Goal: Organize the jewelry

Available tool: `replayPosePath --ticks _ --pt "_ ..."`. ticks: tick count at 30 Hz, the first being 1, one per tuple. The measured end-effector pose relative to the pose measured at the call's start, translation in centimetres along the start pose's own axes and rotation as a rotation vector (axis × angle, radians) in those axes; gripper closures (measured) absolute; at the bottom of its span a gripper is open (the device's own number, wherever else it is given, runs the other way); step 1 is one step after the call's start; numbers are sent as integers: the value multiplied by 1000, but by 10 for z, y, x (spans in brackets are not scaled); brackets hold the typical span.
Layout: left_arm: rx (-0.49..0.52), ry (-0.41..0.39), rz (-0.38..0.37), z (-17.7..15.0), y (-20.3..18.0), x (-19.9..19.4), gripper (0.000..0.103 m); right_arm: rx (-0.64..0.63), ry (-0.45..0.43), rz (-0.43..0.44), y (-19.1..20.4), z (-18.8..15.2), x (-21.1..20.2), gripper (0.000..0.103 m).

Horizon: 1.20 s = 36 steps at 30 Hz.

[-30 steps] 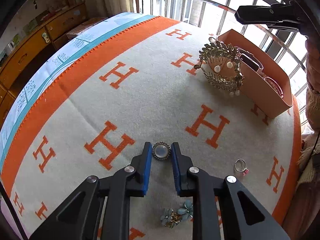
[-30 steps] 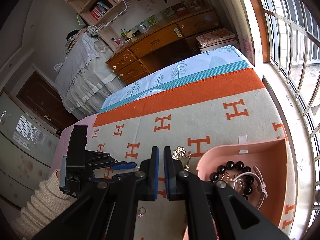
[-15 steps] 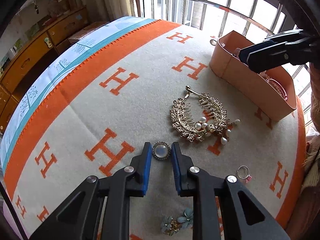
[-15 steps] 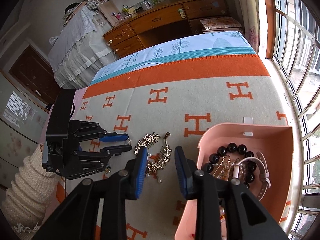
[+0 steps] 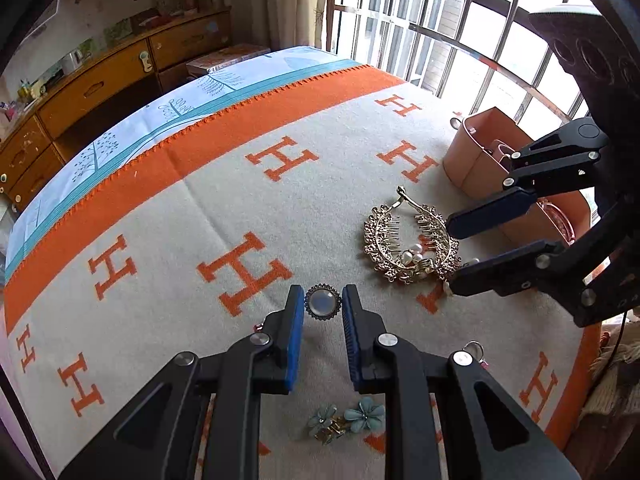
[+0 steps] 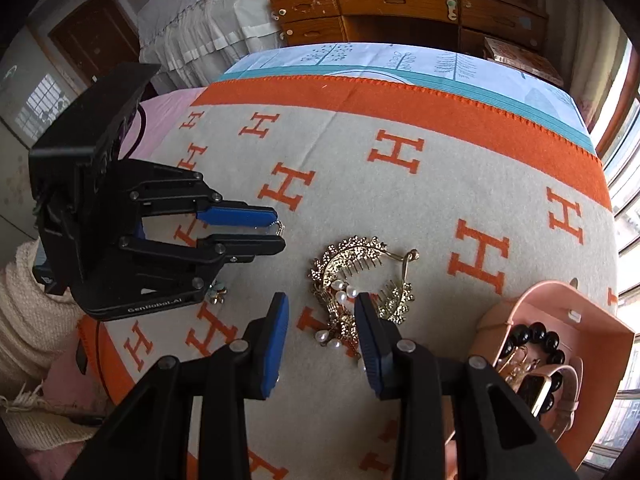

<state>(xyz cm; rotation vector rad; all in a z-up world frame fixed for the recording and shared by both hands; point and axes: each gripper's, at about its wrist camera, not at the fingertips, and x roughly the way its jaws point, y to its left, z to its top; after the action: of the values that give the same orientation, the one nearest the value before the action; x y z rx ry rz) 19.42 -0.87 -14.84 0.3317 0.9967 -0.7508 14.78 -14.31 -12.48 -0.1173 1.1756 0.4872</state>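
My left gripper point(image 5: 322, 301) is shut on a round silver brooch with a pale stone point(image 5: 322, 303), held above the blanket; it shows from the side in the right wrist view point(image 6: 276, 233). A gold hair comb with pearls point(image 5: 408, 246) lies on the blanket. My right gripper point(image 6: 320, 330) is open, its jaws on either side of the comb's point(image 6: 360, 280) pearl end, just above it. A pink organizer box point(image 6: 560, 320) holds a black bead bracelet point(image 6: 532, 338) and a pink-strapped watch point(image 6: 540, 388).
Blue flower earrings point(image 5: 346, 422) lie under my left gripper. A small ring point(image 5: 474, 347) lies to its right. The orange and beige H-pattern blanket point(image 5: 200, 208) covers the bed. A wooden dresser point(image 5: 100, 88) stands beyond it, and window bars point(image 5: 460, 20) at the far right.
My right gripper has opened wide and come down over the gold comb, which now lies on the blanket. My left gripper still holds the brooch.
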Motion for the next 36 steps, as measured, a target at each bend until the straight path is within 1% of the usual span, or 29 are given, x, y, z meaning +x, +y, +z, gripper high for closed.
replayPosePath --ticks 2,6,8,9,10,13,17,20,23,29,32,36 --pt "-36 -15 5 1 3 -9 86 -53 19 -42 8 -1 8 69" --pt "-87 -59 13 -3 6 -29 86 -102 50 -123 13 -3 21 70" --pt "-102 -81 19 -3 7 -38 86 -108 64 -139 12 -3 26 77" --pt "-113 -89 18 -4 7 -41 86 -112 54 -151 12 -3 26 82" --pt "-128 -95 14 -4 9 -44 86 -113 56 -156 12 -2 27 85" --pt "-166 -110 -3 -3 14 -50 86 -119 52 -163 12 0 30 88" --pt "-192 -128 -15 -3 16 -54 86 -172 46 -198 19 -2 34 89" --pt "-195 -128 -23 -5 16 -56 86 -226 52 -189 25 -7 32 92" --pt "-198 -133 -33 -6 17 -57 86 -266 53 -201 29 -9 33 93" --pt "-218 -140 -51 -9 14 -55 86 -271 46 -200 32 -4 34 93" --pt "-221 -157 -47 -9 12 -63 86 -231 -3 -171 31 -2 22 94" --pt "-217 -186 -39 -3 6 -79 86 -129 -103 -111 23 2 -13 94"
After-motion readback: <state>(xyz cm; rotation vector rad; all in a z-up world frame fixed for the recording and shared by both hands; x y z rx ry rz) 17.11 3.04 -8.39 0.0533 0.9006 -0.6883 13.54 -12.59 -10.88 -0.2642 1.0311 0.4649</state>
